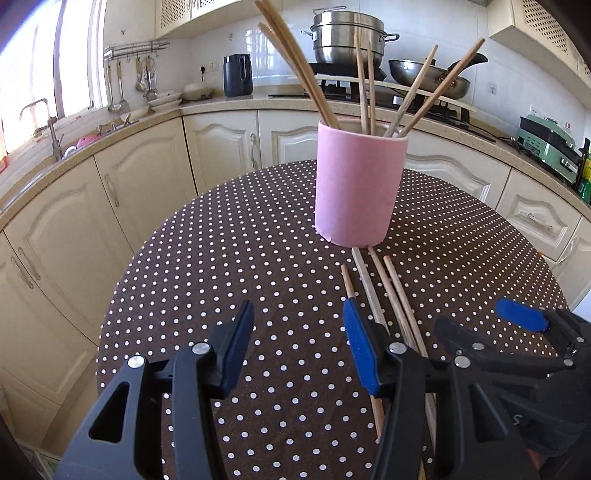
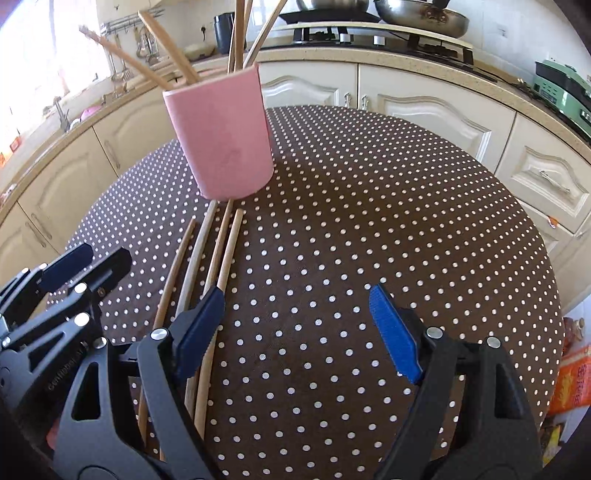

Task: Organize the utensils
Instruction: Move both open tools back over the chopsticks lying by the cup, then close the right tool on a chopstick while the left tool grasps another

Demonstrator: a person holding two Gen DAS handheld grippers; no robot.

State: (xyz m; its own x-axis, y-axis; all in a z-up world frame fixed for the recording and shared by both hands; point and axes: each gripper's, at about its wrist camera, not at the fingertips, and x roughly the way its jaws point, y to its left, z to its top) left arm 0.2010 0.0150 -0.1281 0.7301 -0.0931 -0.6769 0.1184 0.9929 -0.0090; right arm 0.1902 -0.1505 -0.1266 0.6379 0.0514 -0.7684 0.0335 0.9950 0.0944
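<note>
On the round tabletop (image 1: 221, 258), covered in a brown cloth with white dots, your pink holder (image 1: 356, 184) stands upright toward the far edge, well inside the rim. Wooden chopsticks (image 1: 295, 70) lean out of its mouth in several directions, some to the left, some straight up, some to the right.

Four loose chopsticks (image 1: 373, 288) lie flat on the cloth on the near side of the holder, roughly parallel, their far tips just at or touching the holder's base and their lengths running back toward you. From the right wrist view the same loose chopsticks (image 2: 218, 254) run from the base of the pink holder (image 2: 221, 136) down under your tools.

Your left gripper (image 1: 299, 339) hangs over the cloth with its jaws moderately apart and nothing between the pads; its right finger (image 1: 360, 343) sits over the leftmost loose chopstick, though you cannot tell whether it touches. Your right gripper (image 2: 299, 325) has its jaws spread wide and empty, its left finger (image 2: 201, 325) lying over the rightmost loose chopsticks, the right finger (image 2: 395, 332) above bare cloth. Each tool shows in the other's view, close beside it, with the loose chopsticks running beneath the gap between them.

Beyond the table's far edge, cream cabinets (image 1: 221, 144) curve around, with a stove and pots (image 1: 347, 33) on the counter.
</note>
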